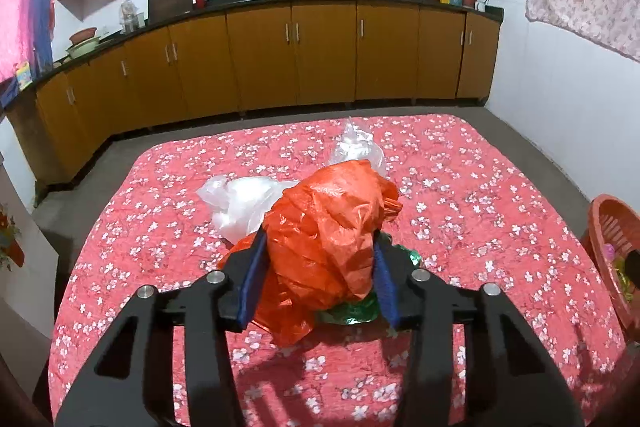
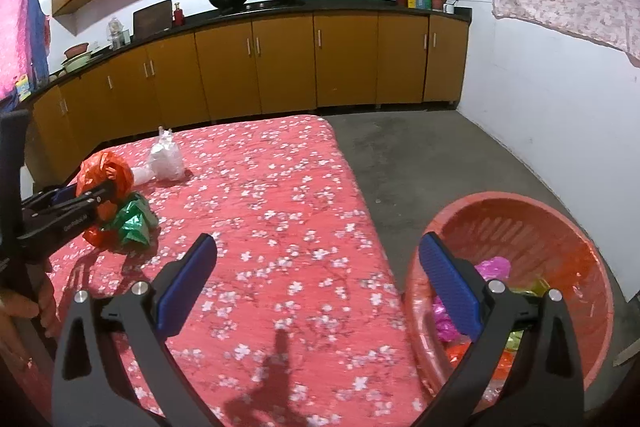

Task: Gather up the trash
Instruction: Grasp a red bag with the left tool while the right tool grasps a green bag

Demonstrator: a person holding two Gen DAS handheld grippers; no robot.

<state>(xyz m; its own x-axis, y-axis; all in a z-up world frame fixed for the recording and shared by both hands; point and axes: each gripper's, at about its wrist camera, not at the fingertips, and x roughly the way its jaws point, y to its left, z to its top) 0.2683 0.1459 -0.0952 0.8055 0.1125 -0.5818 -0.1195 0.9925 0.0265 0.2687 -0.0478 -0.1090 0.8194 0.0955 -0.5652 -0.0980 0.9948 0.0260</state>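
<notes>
Left gripper (image 1: 320,255) clamps the crumpled orange bag (image 1: 332,227) on the flowered cloth (image 1: 480,187), green wrapper (image 1: 352,311) tucked just beneath. Right gripper (image 2: 316,287) hangs with jaws apart, empty. Red basket (image 2: 592,267) waits at four o'clock, scraps inside. Clear bags (image 1: 240,203) lie beyond at eleven. Pick-up stage, I'd say; next comes lifting and carrying over the rim.

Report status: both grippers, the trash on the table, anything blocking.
Left gripper clamped on orange bag. Right gripper open, empty, beside red basket. Green wrapper and clear bags on table. Nothing blocking.
</notes>
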